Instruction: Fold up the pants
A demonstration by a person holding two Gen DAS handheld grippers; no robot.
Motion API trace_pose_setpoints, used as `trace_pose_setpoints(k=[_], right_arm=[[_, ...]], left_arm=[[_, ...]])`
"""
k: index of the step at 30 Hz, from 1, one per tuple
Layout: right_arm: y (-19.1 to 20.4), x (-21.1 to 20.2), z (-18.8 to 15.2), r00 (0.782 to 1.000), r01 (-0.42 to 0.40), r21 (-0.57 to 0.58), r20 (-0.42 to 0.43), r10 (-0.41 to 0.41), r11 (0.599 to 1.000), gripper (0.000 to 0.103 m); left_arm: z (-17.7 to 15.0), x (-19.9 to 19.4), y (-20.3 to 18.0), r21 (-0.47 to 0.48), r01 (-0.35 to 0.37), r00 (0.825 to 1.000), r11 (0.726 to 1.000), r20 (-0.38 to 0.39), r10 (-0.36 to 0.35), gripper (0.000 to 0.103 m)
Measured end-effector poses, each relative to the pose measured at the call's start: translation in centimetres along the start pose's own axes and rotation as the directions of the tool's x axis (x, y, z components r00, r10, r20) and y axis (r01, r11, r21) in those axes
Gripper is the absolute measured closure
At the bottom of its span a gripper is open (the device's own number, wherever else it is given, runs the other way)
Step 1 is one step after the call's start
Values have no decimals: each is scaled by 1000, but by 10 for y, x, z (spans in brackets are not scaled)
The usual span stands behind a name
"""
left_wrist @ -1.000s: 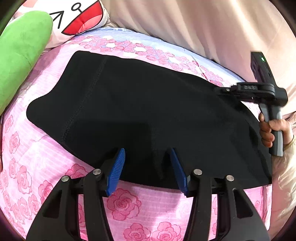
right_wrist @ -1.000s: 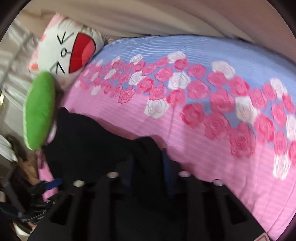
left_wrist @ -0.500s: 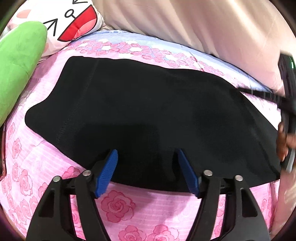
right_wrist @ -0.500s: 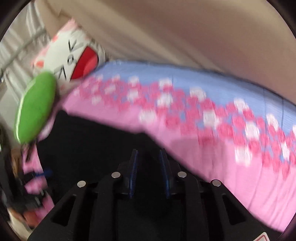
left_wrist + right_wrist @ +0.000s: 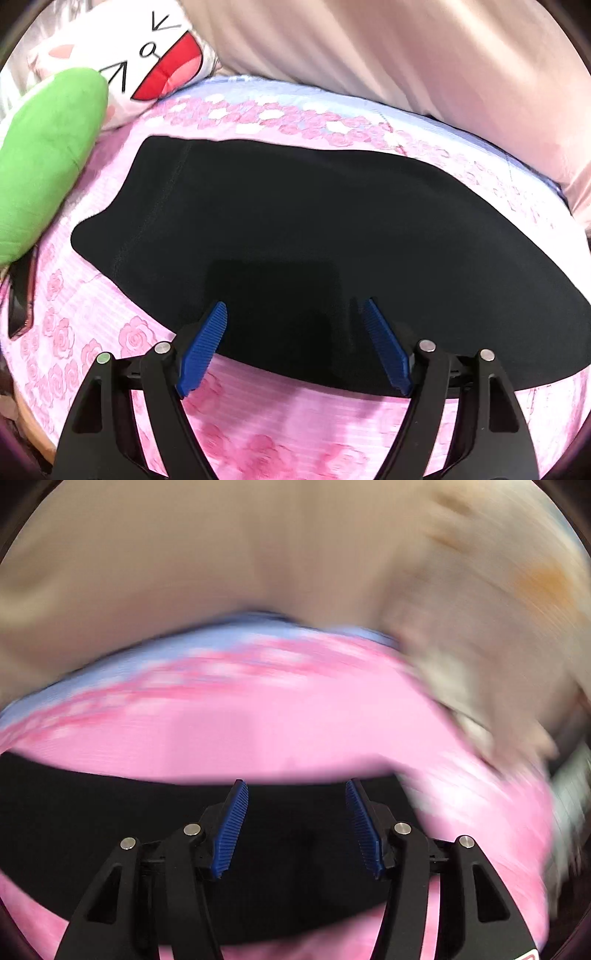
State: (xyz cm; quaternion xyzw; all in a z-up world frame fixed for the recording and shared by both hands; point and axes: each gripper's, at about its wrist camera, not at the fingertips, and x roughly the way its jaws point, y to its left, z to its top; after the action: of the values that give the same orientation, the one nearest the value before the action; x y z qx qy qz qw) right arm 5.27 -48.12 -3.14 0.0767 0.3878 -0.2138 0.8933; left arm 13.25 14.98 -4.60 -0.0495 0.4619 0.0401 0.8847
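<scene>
Since the earlier frames, both tools have been opened off the black pants point(image 5: 314, 229), and the right tool seen a second ago at the garment's right end is gone from the left wrist view. The left tool point(image 5: 295, 343) is held with its blue pads point(image 5: 201, 349) spread wide; its jaws have just been opening, and nothing is gripped between them, the near hem of the pants lying flat beneath the gap. The right tool point(image 5: 297, 823) has likewise just been opening; its pads point(image 5: 229, 830) stand apart, with black cloth under them but not pinched.

The pants are laid folded and flat on the pink rose-print bedspread point(image 5: 258, 424), stretching from about 9 o'clock to 4 o'clock in the left wrist view. A green plush cushion point(image 5: 44, 158) is seen at 10 o'clock, touching a white cartoon-face pillow point(image 5: 147, 55) at 11 o'clock. A pale quilt point(image 5: 406, 59) is bunched along the bed's far side from 12 to 2 o'clock. The right wrist view is heavily blurred.
</scene>
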Motion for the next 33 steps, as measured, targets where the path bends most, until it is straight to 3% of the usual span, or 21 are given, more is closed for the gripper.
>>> trace_pose_setpoints(k=[2, 4, 10, 11, 12, 13, 15, 17, 19, 20, 21, 23, 26, 29, 31, 32, 33], right_arm=[[-58, 3, -17, 999, 24, 85, -38, -21, 996, 49], [-83, 6, -25, 998, -20, 127, -50, 27, 992, 49], [-63, 45, 3, 982, -181, 39, -45, 182, 983, 48], [-56, 53, 7, 981, -186, 22, -58, 187, 982, 78], [-51, 62, 11, 979, -188, 1, -73, 188, 982, 97], [-50, 65, 15, 981, -182, -4, -75, 181, 983, 99], [-55, 61, 24, 982, -188, 0, -23, 188, 982, 99], [-62, 78, 21, 980, -183, 8, -80, 183, 983, 98], [-73, 76, 15, 976, -200, 54, -77, 204, 978, 87], [-80, 64, 10, 979, -194, 75, -51, 198, 978, 74], [-84, 52, 4, 983, -177, 87, -31, 180, 980, 54], [-93, 40, -9, 980, -191, 122, -24, 195, 974, 42], [-99, 41, -29, 961, -250, 185, -75, 267, 951, 42], [-95, 46, -40, 960, -238, 194, -99, 261, 951, 41], [-92, 47, -40, 961, -231, 195, -108, 255, 953, 58], [-91, 49, -38, 955, -244, 215, -119, 273, 946, 78], [-90, 51, -36, 944, -268, 239, -126, 304, 933, 81]], left_arm=[[-2, -2, -14, 10, 8, 1000, 1000, -4, -8, 28], [-5, -6, -36, 29, 9, 1000, 1000, -8, -9, 28], [-5, -11, -83, 67, 20, 1000, 998, -15, -19, 22], [-5, -13, -89, 73, 15, 1000, 997, -9, -15, 22], [-4, -15, -97, 86, 5, 1000, 996, -1, -5, 21], [-3, -15, -100, 93, -1, 1000, 996, 0, 1, 21], [-3, -16, -110, 113, -12, 1000, 994, 3, 12, 21], [-3, -15, -115, 129, -16, 1000, 992, 0, 16, 21], [-3, -10, -116, 139, -27, 1000, 990, -5, 28, 21], [-3, -9, -116, 142, -30, 999, 989, -7, 32, 21], [-4, -7, -115, 142, -32, 999, 989, -13, 34, 21], [-5, -7, -114, 138, -26, 999, 990, -16, 29, 21], [-8, -5, -112, 136, -22, 999, 990, -23, 25, 21], [-11, -8, -110, 138, -10, 1000, 990, -22, 13, 21], [-13, -11, -108, 139, -2, 1000, 990, -19, 4, 20], [-14, -12, -106, 139, 4, 1000, 990, -18, -2, 20], [-15, -14, -101, 136, 7, 1000, 991, -15, -5, 20]])
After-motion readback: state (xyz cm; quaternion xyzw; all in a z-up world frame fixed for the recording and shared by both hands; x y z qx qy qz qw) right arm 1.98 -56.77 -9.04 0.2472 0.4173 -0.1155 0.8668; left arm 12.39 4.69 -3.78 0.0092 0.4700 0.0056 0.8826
